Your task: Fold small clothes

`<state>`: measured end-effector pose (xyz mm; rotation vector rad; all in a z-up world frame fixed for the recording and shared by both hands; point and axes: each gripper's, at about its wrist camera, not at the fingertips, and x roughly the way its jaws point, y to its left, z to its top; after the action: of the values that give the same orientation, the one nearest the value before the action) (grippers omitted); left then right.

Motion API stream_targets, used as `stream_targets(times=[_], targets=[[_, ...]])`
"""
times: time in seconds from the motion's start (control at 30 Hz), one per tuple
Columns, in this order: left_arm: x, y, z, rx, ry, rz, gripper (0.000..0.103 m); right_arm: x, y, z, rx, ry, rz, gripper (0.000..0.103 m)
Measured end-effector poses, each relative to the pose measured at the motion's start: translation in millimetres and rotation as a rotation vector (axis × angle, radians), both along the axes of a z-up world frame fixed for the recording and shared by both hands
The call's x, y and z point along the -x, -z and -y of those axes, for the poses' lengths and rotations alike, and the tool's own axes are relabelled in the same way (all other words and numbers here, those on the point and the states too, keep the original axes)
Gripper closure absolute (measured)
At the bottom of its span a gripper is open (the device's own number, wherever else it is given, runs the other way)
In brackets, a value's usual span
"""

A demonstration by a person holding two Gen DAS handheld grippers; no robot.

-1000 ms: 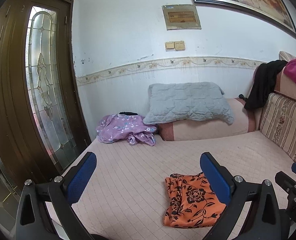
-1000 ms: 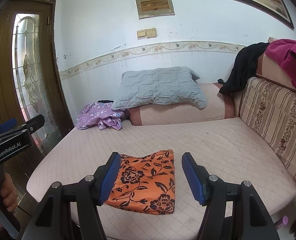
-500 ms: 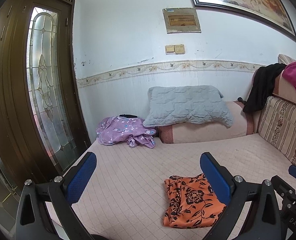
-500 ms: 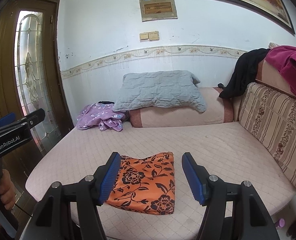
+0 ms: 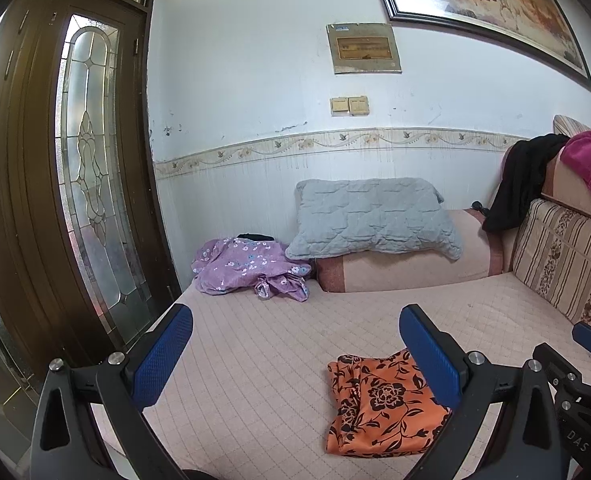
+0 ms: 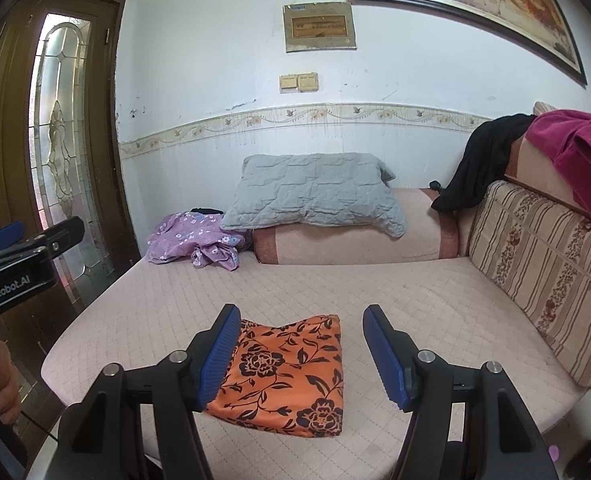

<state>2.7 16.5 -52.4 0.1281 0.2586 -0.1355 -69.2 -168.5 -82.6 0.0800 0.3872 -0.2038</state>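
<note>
Orange cloth (image 6: 287,376) lies folded just ahead of the wide, empty right claw (image 6: 299,354) — purple garment (image 6: 195,242) far beyond, unfolded; left claw (image 5: 295,354) wide, empty too.

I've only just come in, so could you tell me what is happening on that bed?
A person is holding a gripper in each hand over a pink quilted bed. The left gripper and the right gripper are both open and hold nothing. An orange flowered cloth lies folded flat near the front edge, touched by neither gripper. A crumpled purple garment lies unfolded at the far end beside a grey pillow.
</note>
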Motion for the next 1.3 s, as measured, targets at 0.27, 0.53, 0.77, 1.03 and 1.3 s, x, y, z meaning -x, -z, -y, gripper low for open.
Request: stream_targets(times=[0.27,0.53,0.77,1.03,1.3], targets=[[4.0,-5.4,-10.7,0.013,-0.008,0.013,0.0,-3.4,-7.3,-12.9,0.03,0.003,0.016,0.036],[4.4,-8.1,-19.0,0.019,-0.018,0.018,0.0,-7.2,-9.6,-21.4,0.047,-0.005,0.018,0.035],[3.5,-8.7,-18.6,0.019,-0.018,0.017,0.0,-7.6,-9.3,-19.3,0.043,-0.001,0.014,0.035],[-2.2,-8.8,-14.9,0.017,-0.004,0.004,0.0,-9.5,-9.4,-17.4,0.036,0.0,0.012,0.035],[-8.9,-6.5,-9.0,0.001,0.007,-0.007,0.0,-16.4,-7.7,-15.6,0.033,-0.005,0.007,0.035]])
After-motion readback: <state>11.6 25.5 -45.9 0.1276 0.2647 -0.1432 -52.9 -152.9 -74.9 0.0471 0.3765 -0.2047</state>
